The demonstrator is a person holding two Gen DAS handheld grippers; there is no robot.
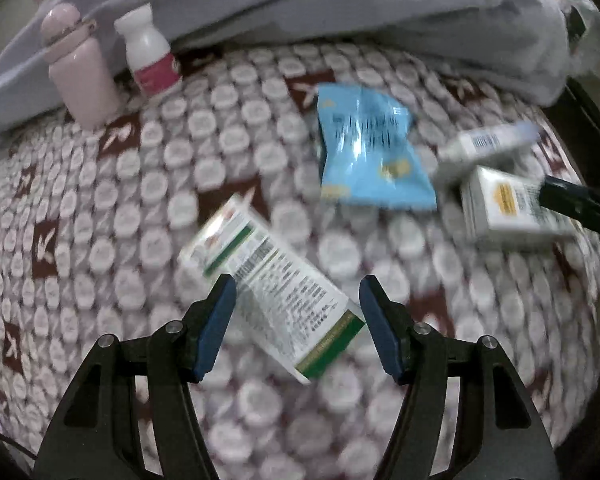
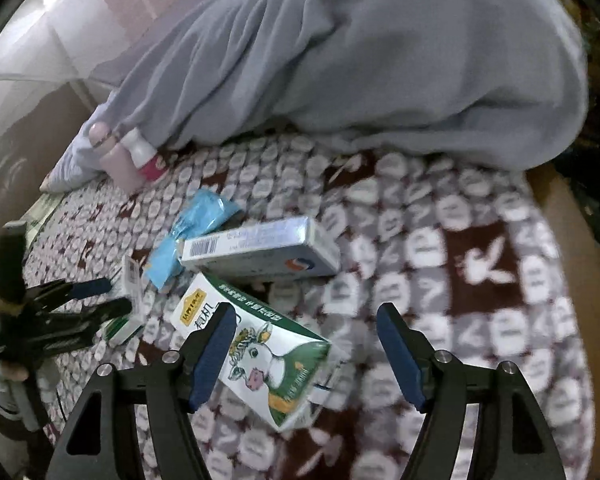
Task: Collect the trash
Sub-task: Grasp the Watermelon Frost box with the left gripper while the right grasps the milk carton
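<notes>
The left gripper [image 1: 298,294] is spread wide, its blue pads on either side of a green-and-white box [image 1: 272,292] that lies flat on the patterned cloth [image 1: 100,216]; the box sits in the gap, and the picture is too blurred to tell whether either pad touches it. Beyond it lies a crumpled blue wrapper [image 1: 368,148], and to the right a long white box with a barcode [image 1: 488,144] rests just above a milk carton [image 1: 508,208]. A dark tip of the right gripper reaches the carton's right edge in this view.

From the right wrist view, the right gripper [image 2: 306,318] is also spread apart, straddling the milk carton [image 2: 268,352], which shows a cartoon cow and lies tilted on the cloth [image 2: 480,264]. The left pad overlaps the carton's near edge; the right pad stands well apart from it. Just behind the carton is the long box [image 2: 260,248], with the blue wrapper [image 2: 192,236] touching its left end. Farther left, the left gripper [image 2: 112,298] is at the green-and-white box [image 2: 130,300].

At the back, a pink bottle [image 1: 80,68] and a white bottle with a pink label [image 1: 150,54] stand upright just beside each other, against a heap of grey fabric [image 1: 340,4]
</notes>
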